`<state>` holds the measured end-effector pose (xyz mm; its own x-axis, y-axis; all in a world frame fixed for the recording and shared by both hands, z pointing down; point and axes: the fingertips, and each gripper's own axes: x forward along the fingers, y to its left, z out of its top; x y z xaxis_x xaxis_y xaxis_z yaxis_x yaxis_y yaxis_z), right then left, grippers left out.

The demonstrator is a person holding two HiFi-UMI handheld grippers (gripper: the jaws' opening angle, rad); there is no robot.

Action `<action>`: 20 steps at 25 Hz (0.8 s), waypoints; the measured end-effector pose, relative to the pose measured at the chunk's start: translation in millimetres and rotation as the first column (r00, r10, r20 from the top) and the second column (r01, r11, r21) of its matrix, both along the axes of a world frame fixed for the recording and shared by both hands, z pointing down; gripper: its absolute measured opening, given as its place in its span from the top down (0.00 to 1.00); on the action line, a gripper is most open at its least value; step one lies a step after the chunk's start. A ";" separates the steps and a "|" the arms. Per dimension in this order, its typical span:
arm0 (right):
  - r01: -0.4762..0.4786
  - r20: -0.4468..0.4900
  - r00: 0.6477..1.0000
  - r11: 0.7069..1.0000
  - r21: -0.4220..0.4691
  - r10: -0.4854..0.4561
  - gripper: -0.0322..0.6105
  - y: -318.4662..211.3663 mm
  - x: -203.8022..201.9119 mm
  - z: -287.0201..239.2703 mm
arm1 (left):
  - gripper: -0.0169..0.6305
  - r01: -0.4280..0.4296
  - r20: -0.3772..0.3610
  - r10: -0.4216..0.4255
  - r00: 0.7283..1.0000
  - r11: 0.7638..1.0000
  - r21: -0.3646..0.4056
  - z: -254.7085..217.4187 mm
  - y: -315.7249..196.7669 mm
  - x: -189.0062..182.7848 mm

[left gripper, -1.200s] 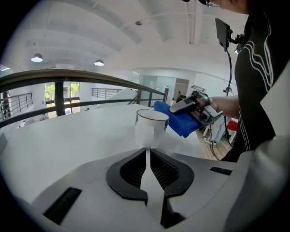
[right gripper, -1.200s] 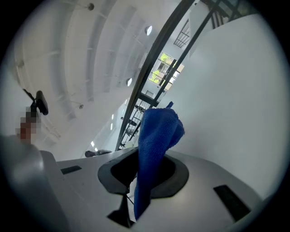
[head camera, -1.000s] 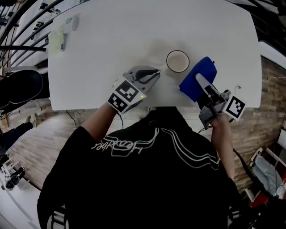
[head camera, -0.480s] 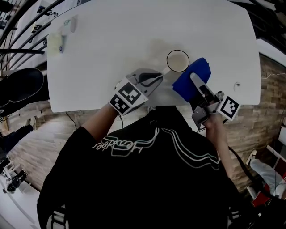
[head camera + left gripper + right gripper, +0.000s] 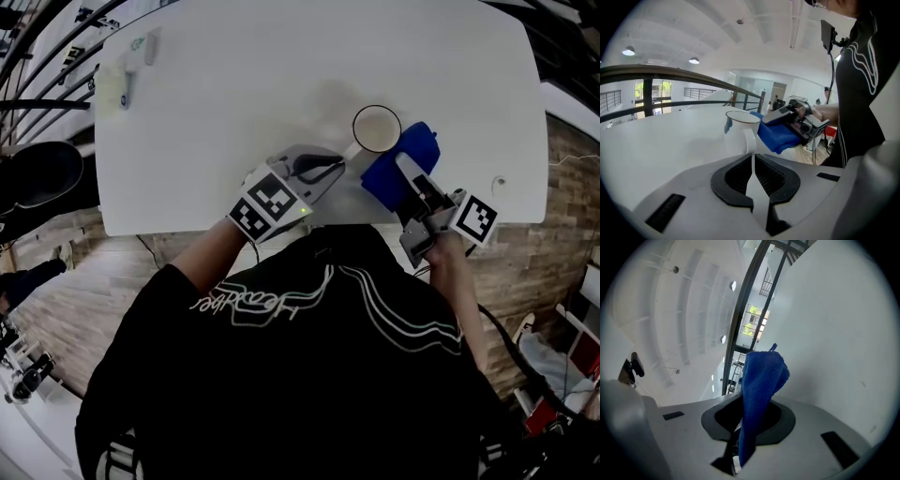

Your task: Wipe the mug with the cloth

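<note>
A white mug [image 5: 376, 128] with a dark rim stands on the white table [image 5: 281, 66], near its front edge. My left gripper [image 5: 336, 161] reaches it from the left; its jaws have just been closing and now pinch the mug's handle [image 5: 751, 140]. In the left gripper view the mug [image 5: 738, 126] sits just beyond the jaws of the left gripper [image 5: 753, 161]. My right gripper [image 5: 405, 169] is shut on a blue cloth [image 5: 386, 176], which lies against the mug's right side. The cloth [image 5: 759, 380] hangs folded between the jaws of the right gripper [image 5: 745, 427].
Some small pale objects [image 5: 127, 75] lie at the table's far left corner. A dark round seat [image 5: 37, 183] and black railings stand off the table's left side. The table's front edge runs just under both grippers.
My right gripper has carried the blue cloth left and toward the mug, until the cloth meets the mug's side. The left gripper has stayed at the handle.
</note>
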<state>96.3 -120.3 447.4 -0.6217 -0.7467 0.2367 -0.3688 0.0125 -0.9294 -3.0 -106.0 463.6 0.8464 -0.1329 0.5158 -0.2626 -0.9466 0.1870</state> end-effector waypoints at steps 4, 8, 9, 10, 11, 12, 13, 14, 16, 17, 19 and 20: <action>0.021 -0.078 0.997 0.998 -0.062 -0.026 0.87 -1.8 2.4 13.7 | 0.93 -0.002 -0.012 0.001 1.000 1.000 -0.013 1.0 -0.3 2.5; 0.021 -0.148 0.988 0.991 -0.135 -0.041 0.87 -2.8 2.2 24.9 | 0.93 0.000 -0.019 -0.001 1.000 1.000 -0.017 1.4 -1.3 1.8; 0.022 -0.169 0.984 0.989 -0.146 -0.047 0.87 -2.3 1.1 25.8 | 0.93 0.004 -0.022 -0.004 1.000 1.000 -0.022 1.7 -1.5 0.9; 0.024 -0.193 0.980 0.987 -0.156 -0.055 0.87 -1.4 0.3 26.4 | 0.93 0.008 -0.026 -0.009 1.000 1.000 -0.028 1.7 -1.8 0.0; 0.027 -0.213 0.975 0.986 -0.162 -0.061 0.87 -0.5 -0.1 26.3 | 0.93 0.013 -0.031 -0.015 0.999 0.999 -0.035 1.3 -2.1 -0.4; 0.032 -0.227 0.971 0.987 -0.158 -0.068 0.87 0.2 -0.3 25.0 | 0.93 0.019 -0.037 -0.020 0.999 0.999 -0.043 0.4 -2.1 -0.2; 0.040 -0.239 0.968 0.989 -0.144 -0.074 0.87 1.2 -0.6 22.6 | 0.93 0.024 -0.043 -0.026 0.999 0.998 -0.050 -0.7 -1.5 0.1; 0.050 -0.252 0.965 0.991 -0.122 -0.080 0.87 2.7 -1.0 19.3 | 0.93 0.030 -0.048 -0.033 0.998 0.998 -0.058 -1.7 -0.3 0.1; 0.077 -0.299 0.950 0.995 -0.066 -0.093 0.87 7.3 -2.1 9.8 | 0.93 0.044 -0.054 -0.049 0.997 0.996 -0.073 -4.3 1.9 -2.9; 0.096 -0.334 0.937 0.995 -0.032 -0.101 0.87 9.9 -2.7 3.3 | 0.93 0.056 -0.061 -0.061 0.996 0.995 -0.081 -7.1 2.4 -5.7; 0.153 -0.409 0.905 0.987 0.053 -0.118 0.87 14.4 -6.1 -14.9 | 0.93 0.090 -0.089 -0.099 0.991 0.991 -0.102 -18.4 2.3 -11.6; 0.188 -0.442 0.888 0.978 0.096 -0.127 0.87 17.3 -8.5 -25.7 | 0.93 0.109 -0.112 -0.122 0.986 0.987 -0.118 -27.2 2.9 -13.4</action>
<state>87.9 -102.9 421.7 -0.5927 -0.6906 0.4145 -0.7155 0.2151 -0.6646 -16.4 -103.1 436.4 0.8845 -0.1805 0.4302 -0.3384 -0.8829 0.3254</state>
